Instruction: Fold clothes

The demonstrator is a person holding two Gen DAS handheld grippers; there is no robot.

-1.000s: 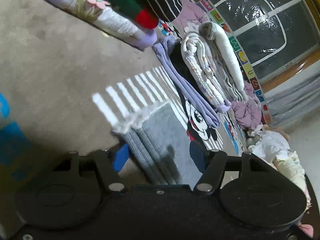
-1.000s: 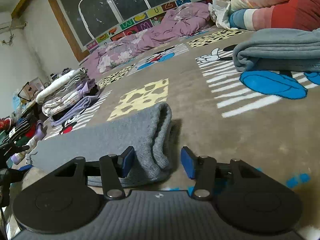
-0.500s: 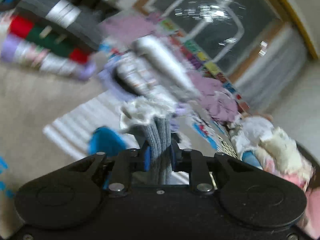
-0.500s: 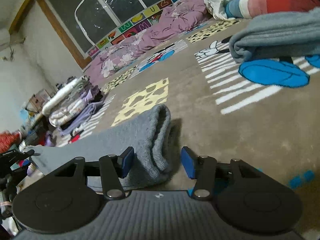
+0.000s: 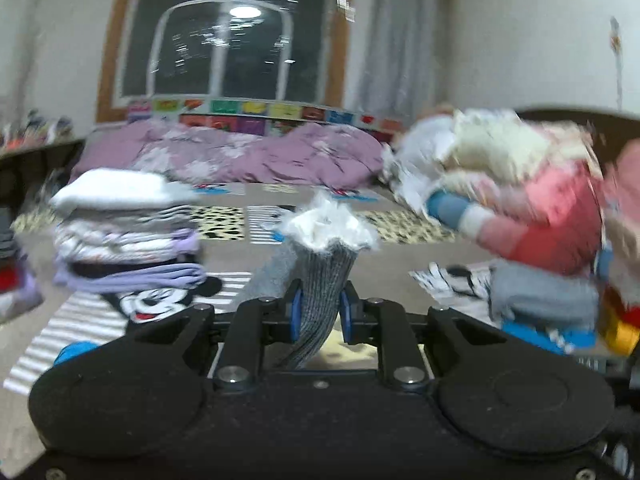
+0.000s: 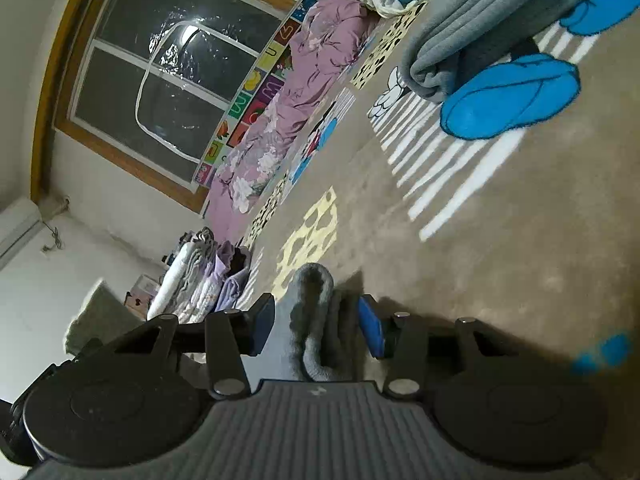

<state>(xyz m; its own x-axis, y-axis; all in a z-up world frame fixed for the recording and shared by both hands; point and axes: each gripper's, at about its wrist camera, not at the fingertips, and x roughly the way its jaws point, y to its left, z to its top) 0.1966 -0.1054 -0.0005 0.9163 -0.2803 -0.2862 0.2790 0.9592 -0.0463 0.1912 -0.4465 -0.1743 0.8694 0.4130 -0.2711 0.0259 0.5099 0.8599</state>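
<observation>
A grey ribbed knit garment (image 5: 320,296) with a white fleecy lining (image 5: 326,228) is pinched upright in my left gripper (image 5: 319,314), which is shut on it and holds it above the carpet. In the right wrist view the same grey garment (image 6: 316,320) shows as a rolled fold between the blue pads of my right gripper (image 6: 316,326). The jaws stand apart around the fold, not pressed on it.
A stack of folded clothes (image 5: 124,236) sits at left on the cartoon carpet (image 5: 160,300). A purple quilt (image 5: 240,160) lies by the window. A pile of bedding (image 5: 520,200) and a folded grey blanket (image 6: 480,28) are at right.
My left gripper closed on the garment's end and lifted it, swinging to face the window. My right gripper tilted sideways and its jaws narrowed around the folded edge.
</observation>
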